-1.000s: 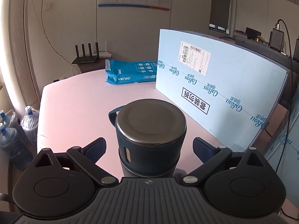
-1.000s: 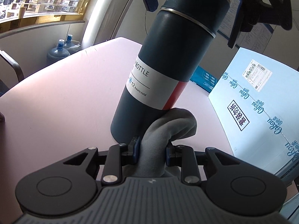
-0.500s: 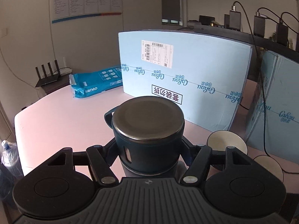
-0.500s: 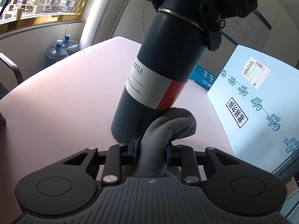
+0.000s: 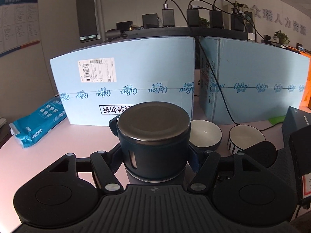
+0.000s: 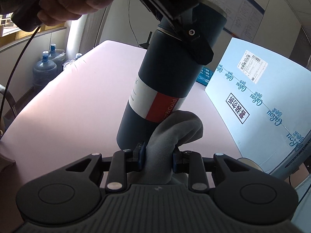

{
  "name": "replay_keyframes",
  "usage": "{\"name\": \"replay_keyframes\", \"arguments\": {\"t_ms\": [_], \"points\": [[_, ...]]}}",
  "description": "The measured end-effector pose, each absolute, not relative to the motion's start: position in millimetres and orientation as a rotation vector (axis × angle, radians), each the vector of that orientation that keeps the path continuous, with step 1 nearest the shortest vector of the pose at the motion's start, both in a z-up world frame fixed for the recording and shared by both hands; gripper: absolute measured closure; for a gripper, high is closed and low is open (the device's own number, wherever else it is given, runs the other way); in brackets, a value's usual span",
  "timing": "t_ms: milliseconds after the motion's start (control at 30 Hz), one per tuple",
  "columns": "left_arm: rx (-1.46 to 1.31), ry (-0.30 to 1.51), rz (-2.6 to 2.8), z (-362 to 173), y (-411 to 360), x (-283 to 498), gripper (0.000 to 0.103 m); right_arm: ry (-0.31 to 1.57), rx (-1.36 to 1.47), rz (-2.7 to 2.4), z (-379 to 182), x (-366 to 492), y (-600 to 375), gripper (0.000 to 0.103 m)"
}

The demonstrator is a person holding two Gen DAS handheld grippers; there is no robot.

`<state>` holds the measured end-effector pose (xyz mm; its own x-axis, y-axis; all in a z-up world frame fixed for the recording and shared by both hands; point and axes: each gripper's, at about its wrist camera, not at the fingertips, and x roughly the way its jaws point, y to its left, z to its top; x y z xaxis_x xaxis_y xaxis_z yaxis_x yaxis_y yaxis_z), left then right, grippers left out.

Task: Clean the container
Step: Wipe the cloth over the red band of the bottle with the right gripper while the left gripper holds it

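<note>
A dark blue insulated bottle (image 6: 165, 73) with a white and red label stands on the pink table (image 6: 77, 97). Its steel-topped cap (image 5: 153, 124) fills the middle of the left wrist view. My left gripper (image 5: 154, 156) is shut on that cap, one pad on each side. In the right wrist view one of its fingers (image 6: 198, 46) lies across the bottle's neck, with a hand (image 6: 73, 3) behind it. My right gripper (image 6: 158, 155) is shut on a grey cloth (image 6: 175, 128). The cloth's folded end touches the bottle's lower side by the red stripe.
Two light blue cartons (image 5: 126, 81) (image 5: 252, 77) stand upright behind the bottle. Two white bowls (image 5: 205, 134) (image 5: 245, 137) sit in front of them. A blue packet (image 5: 38, 122) lies far left, a dark box (image 5: 297, 126) at right. Water jugs (image 6: 44, 68) stand beyond the table's edge.
My left gripper closed from wide open onto the cap, then swung round with it; the bottle turned, bringing the red stripe into view. The right gripper and cloth stayed put.
</note>
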<state>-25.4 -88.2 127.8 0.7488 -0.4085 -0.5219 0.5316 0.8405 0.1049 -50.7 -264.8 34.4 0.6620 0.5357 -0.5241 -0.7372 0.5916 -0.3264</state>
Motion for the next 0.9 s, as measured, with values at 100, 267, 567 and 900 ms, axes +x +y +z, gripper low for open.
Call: {"name": "replay_keyframes", "arguments": {"t_ms": [100,267,567,900], "points": [[0.266,0.495,-0.614,125.4,-79.7,-17.3,0.041,0.4,-0.545,0.729,37.5,-51.4,-259.9,0.074],[0.197,0.513,-0.663,123.8,-56.8,0.1,0.041,0.406,-0.542,0.696,40.7,-50.3,-249.4,0.074],[0.198,0.491,-0.727,120.8,-39.3,-7.0,0.041,0.312,-0.577,0.669,72.0,-62.2,-241.5,0.074],[0.353,0.515,-0.998,129.1,-30.6,13.6,0.041,0.144,-0.712,0.639,97.3,-71.3,-245.1,0.074]]}}
